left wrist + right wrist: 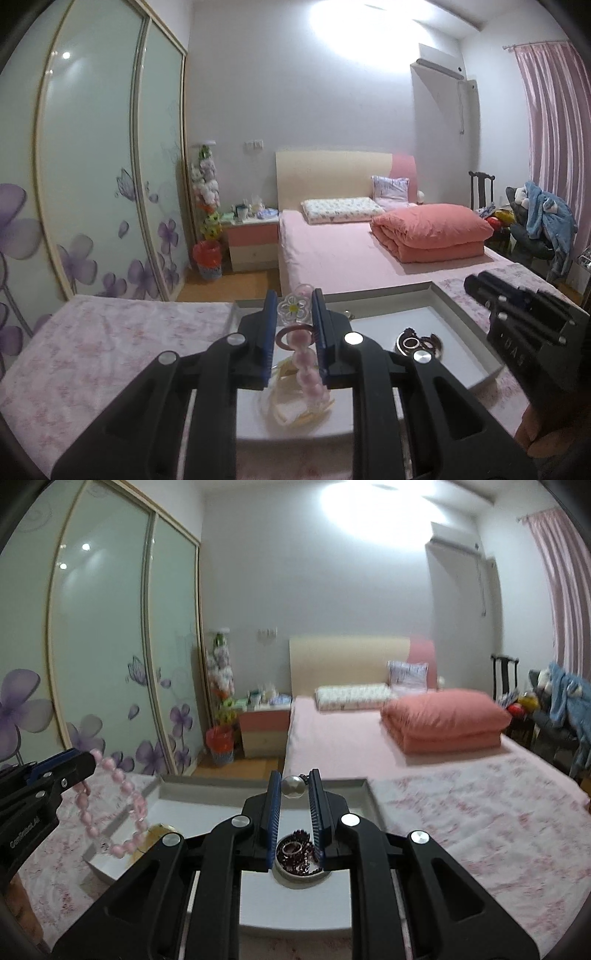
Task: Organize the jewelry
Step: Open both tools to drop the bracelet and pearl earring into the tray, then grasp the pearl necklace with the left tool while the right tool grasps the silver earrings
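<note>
The left tool [293,314] clamps a pink bead bracelet [306,369] — loop hanging downward; the right tool [294,788] pinches a pearl pendant [293,785] above the tray [207,812].

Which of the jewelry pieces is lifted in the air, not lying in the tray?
The pink bead bracelet: it hangs from the left gripper above the white tray. The dark red bead string and ring lie in the small round tin.
</note>
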Motion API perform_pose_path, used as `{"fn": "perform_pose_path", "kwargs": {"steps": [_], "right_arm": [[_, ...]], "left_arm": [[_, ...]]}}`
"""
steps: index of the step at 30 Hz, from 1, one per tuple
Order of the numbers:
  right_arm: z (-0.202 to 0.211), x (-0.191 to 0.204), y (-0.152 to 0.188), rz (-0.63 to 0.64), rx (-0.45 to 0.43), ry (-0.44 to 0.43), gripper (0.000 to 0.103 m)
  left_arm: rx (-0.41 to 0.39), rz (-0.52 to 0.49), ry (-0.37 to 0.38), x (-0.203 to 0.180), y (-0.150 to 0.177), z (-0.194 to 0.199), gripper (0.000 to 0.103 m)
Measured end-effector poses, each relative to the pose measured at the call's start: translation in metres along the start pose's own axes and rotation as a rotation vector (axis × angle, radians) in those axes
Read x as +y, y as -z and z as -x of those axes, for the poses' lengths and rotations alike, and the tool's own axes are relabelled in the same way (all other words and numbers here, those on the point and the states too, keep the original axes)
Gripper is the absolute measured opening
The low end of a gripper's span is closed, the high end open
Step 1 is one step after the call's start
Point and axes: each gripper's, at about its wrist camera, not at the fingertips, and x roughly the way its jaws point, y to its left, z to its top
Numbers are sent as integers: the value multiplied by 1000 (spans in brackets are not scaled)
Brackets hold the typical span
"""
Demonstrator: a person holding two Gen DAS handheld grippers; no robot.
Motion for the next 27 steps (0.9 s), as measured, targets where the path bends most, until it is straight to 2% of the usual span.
{"fn": "perform_pose_path", "kwargs": {"steps": [8, 13, 15, 17, 23, 27], "right_arm": [[-43, -3, 7, -21, 164, -27, 16], [-50, 0, 9, -31, 214, -56, 20], [-44, 1, 9, -27, 201, -56, 38], [-42, 2, 5, -18, 190, -54, 39], [-11, -8, -2, -38, 141, -45, 39], [19, -15, -5, -47, 96, -32, 39]], "left_arm": [[82, 6, 28, -7, 5, -54, 19], [118, 29, 46, -7, 10, -71, 20], [117, 46, 49, -6, 9, -69, 23], [106, 56, 45, 0, 7, -62, 29], [72, 79, 23, 22, 2, -28, 29], [65, 77, 45, 26, 10, 6, 33]]}}
